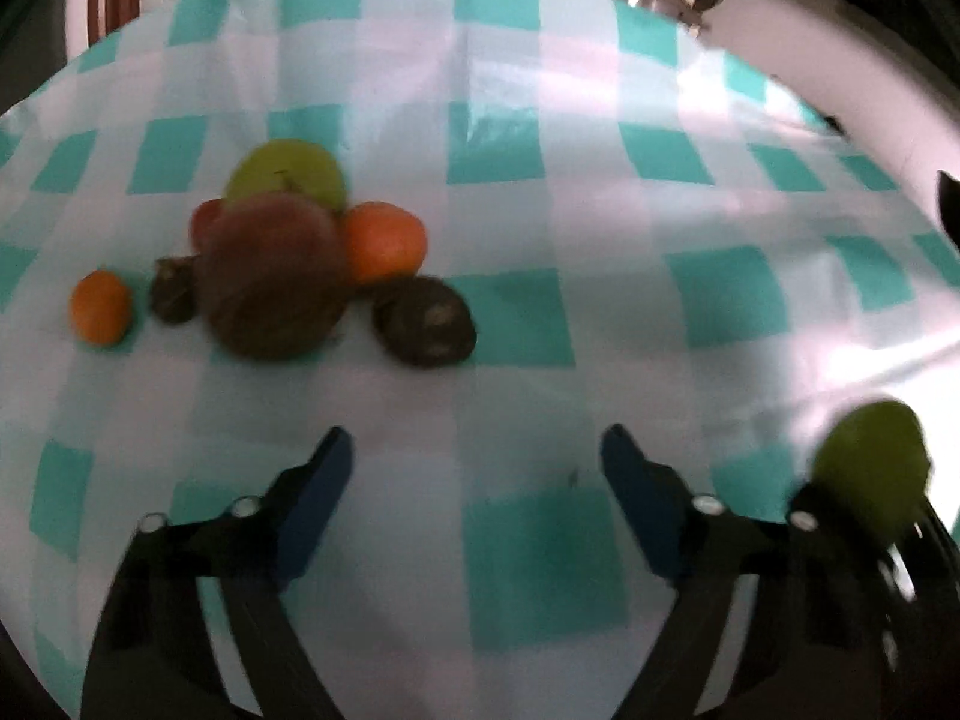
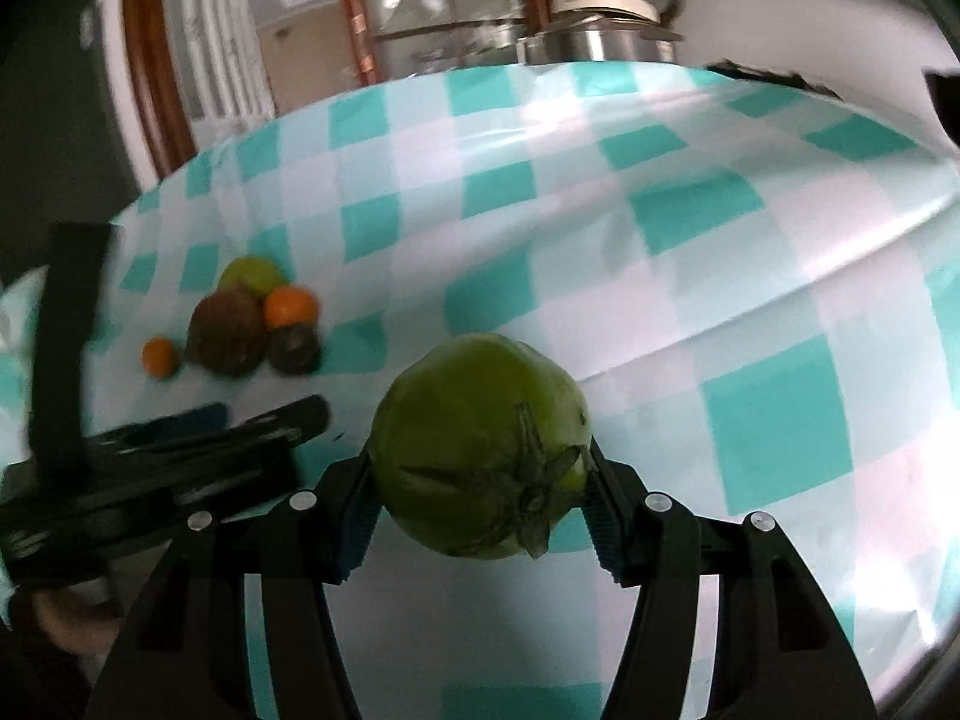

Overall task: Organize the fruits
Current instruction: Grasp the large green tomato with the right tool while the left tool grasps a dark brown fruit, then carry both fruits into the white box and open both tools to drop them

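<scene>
My right gripper (image 2: 477, 498) is shut on a green tomato (image 2: 480, 444), held above the checked tablecloth (image 2: 660, 276); the tomato also shows at the right edge of the left wrist view (image 1: 870, 468). My left gripper (image 1: 474, 468) is open and empty above the cloth; it shows in the right wrist view (image 2: 252, 420) too. A cluster of fruit lies ahead and left of it: a green apple (image 1: 288, 171), a large dark red fruit (image 1: 273, 279), an orange (image 1: 384, 240), a dark avocado-like fruit (image 1: 426, 321), a small dark fruit (image 1: 174, 291) and a small orange (image 1: 101, 306).
A metal pot with a lid (image 2: 600, 30) stands beyond the table's far edge. A wooden-framed cabinet (image 2: 150, 60) is behind at the left. The teal and white cloth covers the whole table.
</scene>
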Tool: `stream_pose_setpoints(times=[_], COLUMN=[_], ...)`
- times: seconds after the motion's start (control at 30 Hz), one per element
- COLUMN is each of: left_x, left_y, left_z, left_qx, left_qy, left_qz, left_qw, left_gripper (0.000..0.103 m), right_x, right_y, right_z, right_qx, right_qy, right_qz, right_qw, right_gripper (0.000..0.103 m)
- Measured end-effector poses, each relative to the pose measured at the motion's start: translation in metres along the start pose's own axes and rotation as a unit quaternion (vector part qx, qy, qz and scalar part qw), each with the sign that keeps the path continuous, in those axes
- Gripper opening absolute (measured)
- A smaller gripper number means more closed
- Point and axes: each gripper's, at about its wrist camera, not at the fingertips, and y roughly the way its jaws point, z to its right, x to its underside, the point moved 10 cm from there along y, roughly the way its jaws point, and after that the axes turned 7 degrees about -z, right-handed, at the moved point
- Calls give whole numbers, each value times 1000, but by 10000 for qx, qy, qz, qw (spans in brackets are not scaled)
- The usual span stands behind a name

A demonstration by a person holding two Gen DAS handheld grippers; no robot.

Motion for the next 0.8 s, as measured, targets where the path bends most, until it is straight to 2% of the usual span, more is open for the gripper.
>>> stream_pose_setpoints(times=[0.2, 0.27, 0.3, 0.33, 0.43, 0.53, 0.6, 0.7, 0.8], left_x=[-33, -40, -41, -41, -23, 5, 22, 50, 61], left_y=[29, 34, 33, 32, 17, -12, -26, -45, -57], left_z=[-7, -11, -13, -14, -16, -25, -31, -40, -40], left_qx=[-607, -849, -889, -821, -360, -124, -78, -209, -266], left_qy=[-76, -98, -136, -152, -261, -340, -370, -241, -204], left_qz=[-102, -104, -59, -28, 42, 251, 338, 409, 460], left_qw=[9981, 9963, 9959, 9965, 9990, 9990, 9987, 9987, 9984], left_gripper=[68, 59, 44, 40, 39, 39, 39, 39, 39], right_x=[-1, -1, -1, 0, 1, 1, 1, 0, 2], right_y=[5, 6, 6, 6, 5, 6, 9, 12, 14], right_z=[1, 1, 1, 2, 3, 0, 0, 0, -1], right_qx=[-111, -150, -171, -185, -224, -238, -240, -256, -296], right_qy=[135, 129, 161, 193, 206, 162, 161, 172, 192], right_qz=[-41, -69, -65, -60, -69, -85, -118, -182, -251], right_qw=[9998, 9998, 9997, 9996, 9995, 9995, 9995, 9994, 9991], right_gripper=[57, 57, 57, 57, 57, 57, 57, 57, 57])
